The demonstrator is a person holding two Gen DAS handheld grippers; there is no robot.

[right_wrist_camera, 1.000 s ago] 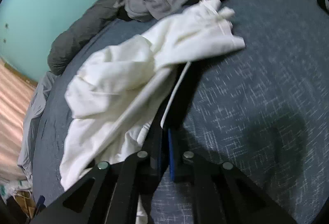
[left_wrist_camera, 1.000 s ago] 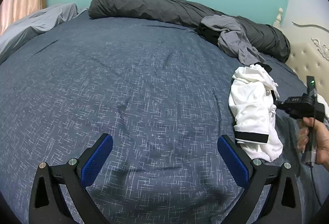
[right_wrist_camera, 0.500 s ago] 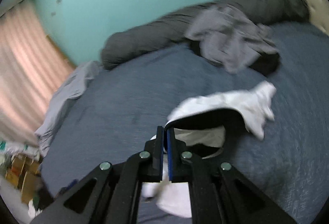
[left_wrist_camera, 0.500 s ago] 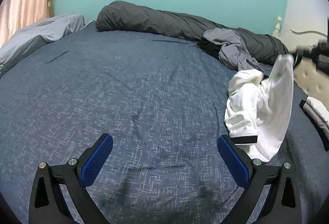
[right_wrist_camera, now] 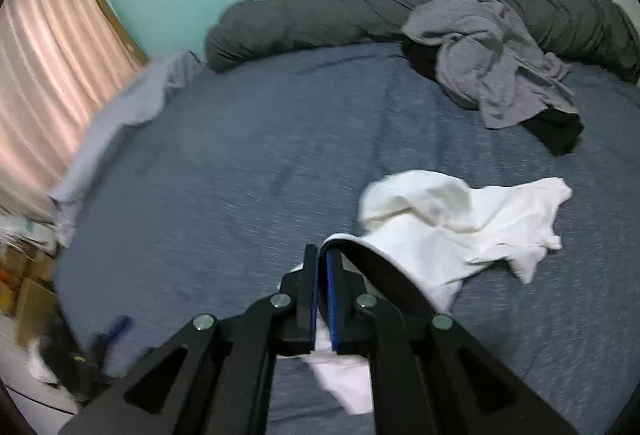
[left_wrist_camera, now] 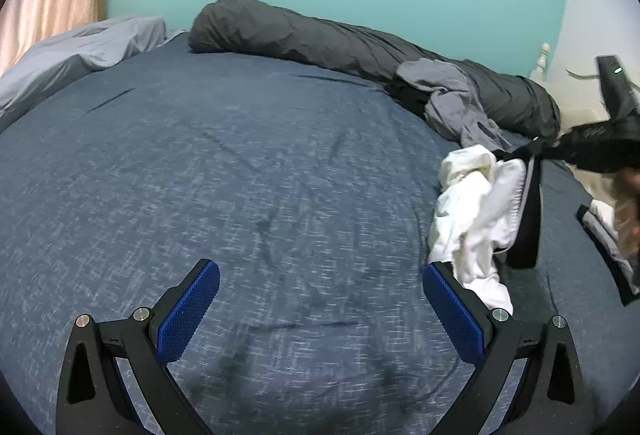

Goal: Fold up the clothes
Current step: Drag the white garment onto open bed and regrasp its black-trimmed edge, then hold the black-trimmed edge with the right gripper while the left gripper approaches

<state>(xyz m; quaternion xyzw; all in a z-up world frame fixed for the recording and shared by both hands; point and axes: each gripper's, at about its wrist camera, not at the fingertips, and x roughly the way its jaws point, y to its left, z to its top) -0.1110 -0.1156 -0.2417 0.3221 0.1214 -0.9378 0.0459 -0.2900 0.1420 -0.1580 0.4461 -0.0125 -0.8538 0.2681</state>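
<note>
Right claw [right_wrist_camera: 323, 275] pressed together, pinching the black-trimmed edge of the white shirt [right_wrist_camera: 452, 223], lifted above the bed [right_wrist_camera: 248, 163] near its right edge, with the far part still lying there. Left claw [left_wrist_camera: 320, 299] spread wide, empty, over bare sheet. Shirt's lower end hidden behind the fingers [right_wrist_camera: 334, 299]. Grey clothes [right_wrist_camera: 492, 59] heaped at the far edge against the rolled duvet [left_wrist_camera: 320, 35].
</note>
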